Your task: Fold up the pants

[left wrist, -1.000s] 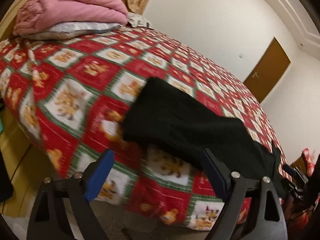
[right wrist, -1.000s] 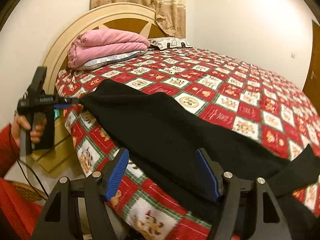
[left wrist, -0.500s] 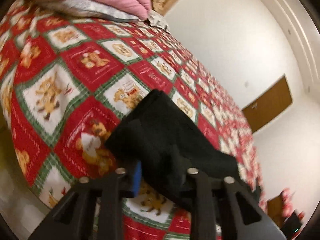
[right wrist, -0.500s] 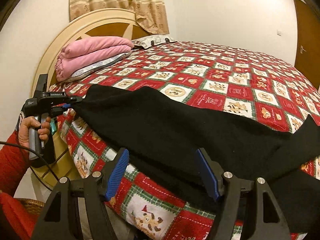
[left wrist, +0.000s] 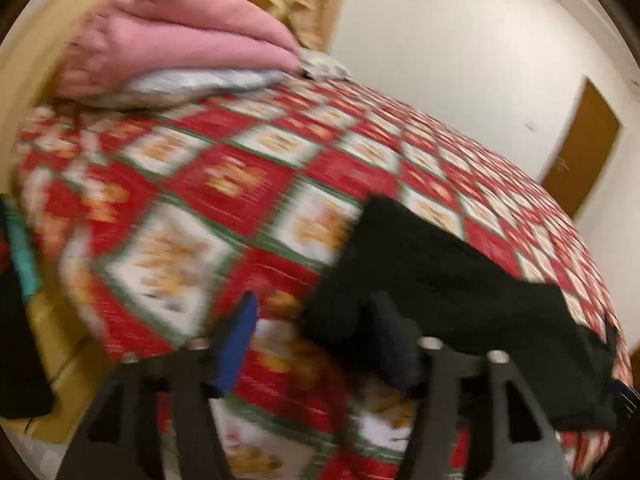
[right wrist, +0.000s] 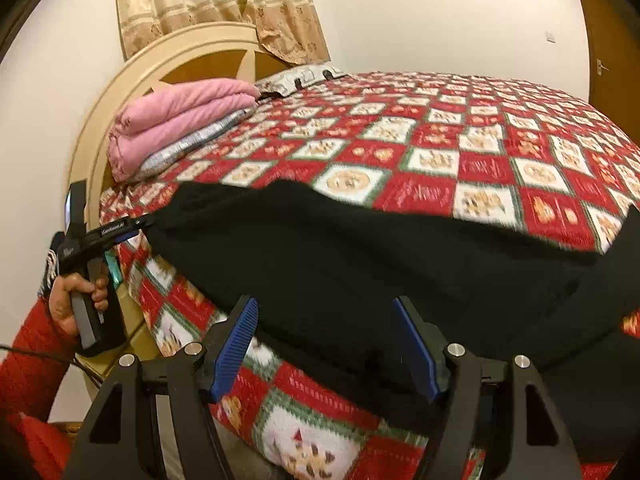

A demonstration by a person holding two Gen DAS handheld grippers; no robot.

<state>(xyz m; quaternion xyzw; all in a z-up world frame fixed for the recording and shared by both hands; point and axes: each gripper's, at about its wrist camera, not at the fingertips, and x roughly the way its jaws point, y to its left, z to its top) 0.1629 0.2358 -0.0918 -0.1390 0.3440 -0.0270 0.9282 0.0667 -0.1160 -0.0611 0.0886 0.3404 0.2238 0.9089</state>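
Observation:
Black pants (right wrist: 340,256) lie along the near edge of a bed with a red, white and green patchwork quilt (right wrist: 460,148). In the blurred left wrist view the pants (left wrist: 460,280) run right from their near end. My left gripper (left wrist: 320,344) is open, its right finger (left wrist: 394,344) against the pants' end, which droops loose beside it. From the right wrist view the left gripper (right wrist: 140,228) sits at the pants' left end. My right gripper (right wrist: 332,344) is open, just in front of the pants' near edge at mid length.
A folded pink blanket (right wrist: 180,120) lies on a grey pillow by the cream headboard (right wrist: 132,80). A curtain (right wrist: 216,0) hangs behind it. A brown door (left wrist: 580,152) stands in the far wall. My red-sleeved arm (right wrist: 32,344) is at the left.
My left gripper shut on the pants' end half a second ago and has opened again, swinging fast. The right gripper has stayed open and moved closer to the pants.

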